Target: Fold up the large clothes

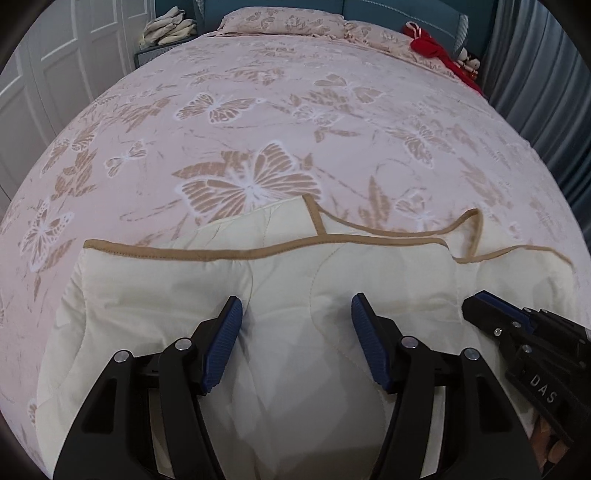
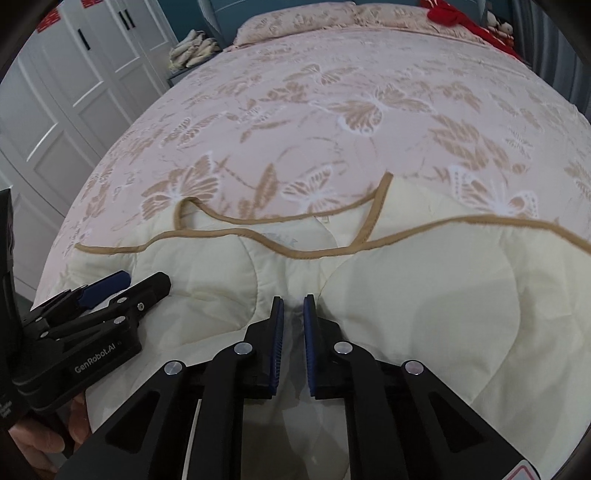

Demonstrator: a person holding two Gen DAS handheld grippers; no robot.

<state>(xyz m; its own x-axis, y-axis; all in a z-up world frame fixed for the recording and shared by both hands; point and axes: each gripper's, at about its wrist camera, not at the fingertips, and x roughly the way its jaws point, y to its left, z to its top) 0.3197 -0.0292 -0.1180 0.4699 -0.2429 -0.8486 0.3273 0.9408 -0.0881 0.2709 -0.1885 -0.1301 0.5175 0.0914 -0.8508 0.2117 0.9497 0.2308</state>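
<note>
Left wrist view first: the left tongs (image 1: 297,312) stand wide apart, blue pads resting on the cream quilt (image 1: 166,295), with a hump of padding rising between them and nothing pinched. The quilt lies bunched at the near end of the bed (image 1: 258,110), filling the frame from 8 o'clock round to 4 o'clock, and its tan trim (image 1: 184,253) runs across just past the pads, with a second layer's trim looping up toward 1 o'clock. Over at 4 o'clock the right tongs (image 1: 480,302) come in from the side, their tip down on the quilt. Far off at 1 o'clock, a red cloth (image 1: 432,46) sits by the pillow (image 1: 284,20).

Right wrist view now: the right tongs (image 2: 294,306) are nearly together, a thin slot left between the pads, with a crease of quilt (image 2: 424,295) sitting in that slot. Whether the fabric is truly gripped, I cannot tell. The trim (image 2: 314,254) crosses at 12 o'clock, two edges meeting in a V. At 9 o'clock the left tongs (image 2: 122,284) lie low on the quilt, and white wardrobe doors (image 2: 74,74) stand beyond.

My read: this is the grab stage of a fold, both tools seated on the near layers. The next move calls for the left pads to close on that hump, the right to firm up its pinch, then both to lift evenly and carry the edge toward 12 o'clock.
</note>
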